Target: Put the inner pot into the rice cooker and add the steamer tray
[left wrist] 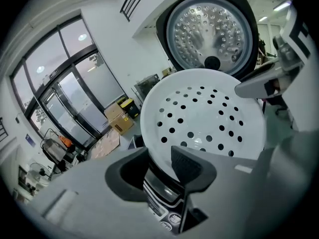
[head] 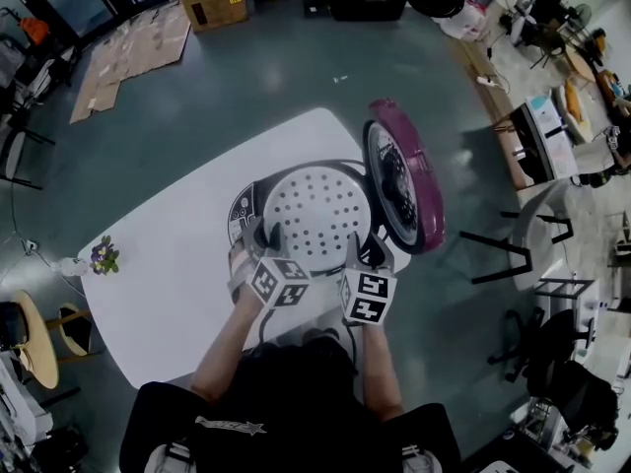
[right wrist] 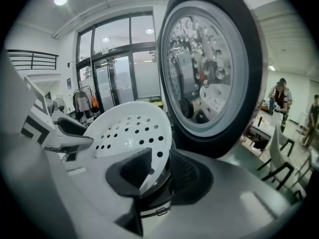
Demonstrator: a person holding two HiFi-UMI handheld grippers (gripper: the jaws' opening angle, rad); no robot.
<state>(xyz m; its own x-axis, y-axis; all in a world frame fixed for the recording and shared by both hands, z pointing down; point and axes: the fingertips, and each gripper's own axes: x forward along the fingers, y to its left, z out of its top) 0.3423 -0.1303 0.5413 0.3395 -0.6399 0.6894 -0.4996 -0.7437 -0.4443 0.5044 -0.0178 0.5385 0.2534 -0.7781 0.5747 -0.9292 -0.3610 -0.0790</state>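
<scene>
The white worktop (head: 177,294) carries the rice cooker (head: 246,205) at its right-hand edge, close in front of the person. The cooker's maroon lid (head: 404,180) stands swung open past that edge. The perforated white steamer tray (head: 315,215) lies over the cooker's mouth, tipped a little, and covers it. Whether the inner pot sits below cannot be told.

The left tool (head: 264,239) has the tray's near-left rim between its partly parted jaws, one pad inside the dish and one outside. The right tool (head: 363,249) pinches the near-right rim in the same way, its jaws set a little closer.

The step in hand looks like seating the tray:
- Both holds are on the near side, so the far edge will want to droop. Level the tray before it goes down.
- Centre the tray on the cooker's opening so the rim lands evenly all round.
- Release only once the rim rests flat, and draw both tools back clear of the lid.
</scene>
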